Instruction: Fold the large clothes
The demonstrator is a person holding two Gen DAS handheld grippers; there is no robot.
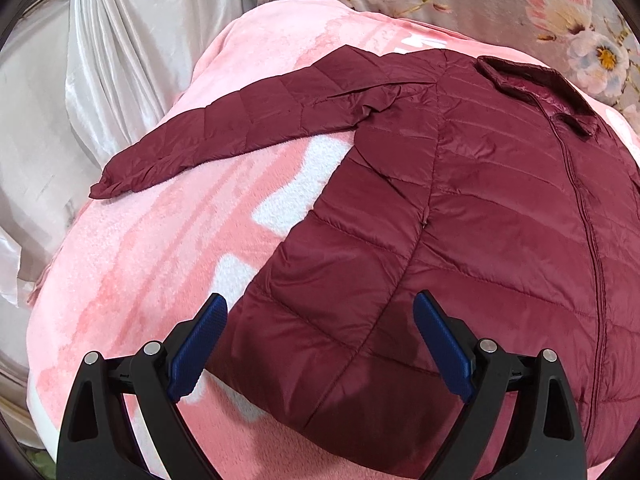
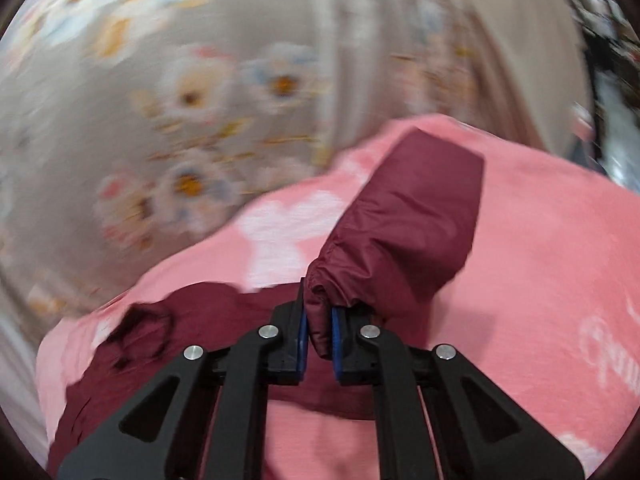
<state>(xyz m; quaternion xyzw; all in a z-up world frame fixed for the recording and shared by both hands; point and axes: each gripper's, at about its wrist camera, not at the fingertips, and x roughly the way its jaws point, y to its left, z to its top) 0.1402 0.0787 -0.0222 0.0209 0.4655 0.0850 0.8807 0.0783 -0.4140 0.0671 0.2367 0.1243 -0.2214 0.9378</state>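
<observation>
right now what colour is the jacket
Dark maroon jacket, quilted; it shows best in the left wrist view, spread on the pink blanket.

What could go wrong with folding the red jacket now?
The right gripper pinches only the thin cuff of one sleeve, so the slick fabric might slip out. The left gripper hangs open over the jacket, pinning nothing, so a pull could drag the whole jacket across the pink blanket and wrinkle it.
</observation>
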